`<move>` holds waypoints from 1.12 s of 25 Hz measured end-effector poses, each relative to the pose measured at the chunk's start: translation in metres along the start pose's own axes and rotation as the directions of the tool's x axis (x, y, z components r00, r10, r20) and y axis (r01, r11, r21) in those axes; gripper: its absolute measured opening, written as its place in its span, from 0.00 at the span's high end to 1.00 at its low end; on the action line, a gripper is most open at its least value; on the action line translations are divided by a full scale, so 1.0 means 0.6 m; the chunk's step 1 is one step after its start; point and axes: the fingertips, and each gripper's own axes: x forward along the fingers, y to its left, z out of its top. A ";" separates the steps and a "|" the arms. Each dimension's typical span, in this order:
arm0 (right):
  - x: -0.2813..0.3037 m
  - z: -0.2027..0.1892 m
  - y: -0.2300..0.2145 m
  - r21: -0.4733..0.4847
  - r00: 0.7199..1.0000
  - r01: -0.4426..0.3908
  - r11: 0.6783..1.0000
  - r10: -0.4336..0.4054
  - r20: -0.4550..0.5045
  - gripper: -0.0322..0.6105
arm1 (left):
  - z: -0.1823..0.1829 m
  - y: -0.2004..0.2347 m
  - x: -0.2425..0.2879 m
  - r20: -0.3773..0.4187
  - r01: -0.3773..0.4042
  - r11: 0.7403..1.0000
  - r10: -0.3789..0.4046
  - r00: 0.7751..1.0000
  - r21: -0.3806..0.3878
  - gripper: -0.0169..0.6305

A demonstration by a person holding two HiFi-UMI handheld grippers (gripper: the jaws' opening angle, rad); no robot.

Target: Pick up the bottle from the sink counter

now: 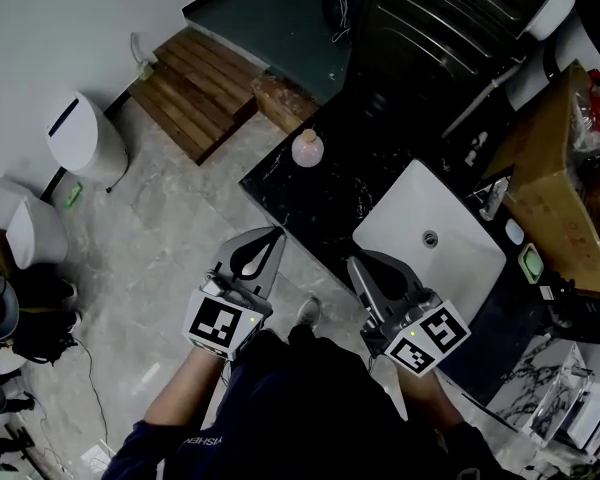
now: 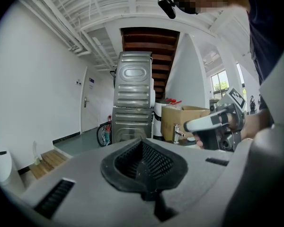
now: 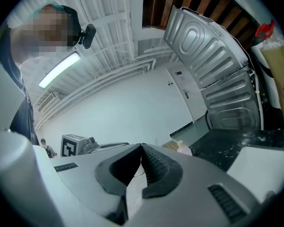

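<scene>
A squat pinkish bottle [image 1: 307,148] stands near the far left corner of the black marble sink counter [image 1: 330,203]. It shows small in the right gripper view as the bottle [image 3: 183,149], just beyond the jaw tips. My left gripper [image 1: 276,232] hovers over the floor just off the counter's front edge, shut, with nothing between its jaws [image 2: 142,142]. My right gripper [image 1: 352,263] is beside it near the white basin [image 1: 470,263], also shut and empty [image 3: 142,147]. Both point toward the counter, well short of the bottle.
A faucet [image 1: 494,197] and a soap dish [image 1: 530,263] sit behind the basin. A cardboard box [image 1: 558,183] is at the right, stacked steel machines [image 1: 440,28] lie beyond the counter, and wooden steps [image 1: 195,86] and a white bin [image 1: 83,138] are on the floor to the left.
</scene>
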 end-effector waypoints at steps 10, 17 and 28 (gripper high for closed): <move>0.008 0.008 -0.028 0.004 1.000 0.019 1.000 -0.019 0.006 0.91 | -0.009 0.008 0.024 -0.035 0.010 1.000 -0.010 0.999 -0.004 0.96; 0.031 0.013 -0.035 0.002 0.998 0.059 0.998 -0.059 0.014 0.91 | -0.005 0.031 0.041 -0.027 0.051 0.999 -0.051 0.998 -0.008 0.96; 0.078 0.032 -0.050 0.006 0.989 0.142 0.990 -0.142 0.045 0.91 | 0.011 0.083 0.078 0.008 0.136 0.991 -0.136 0.991 0.010 0.96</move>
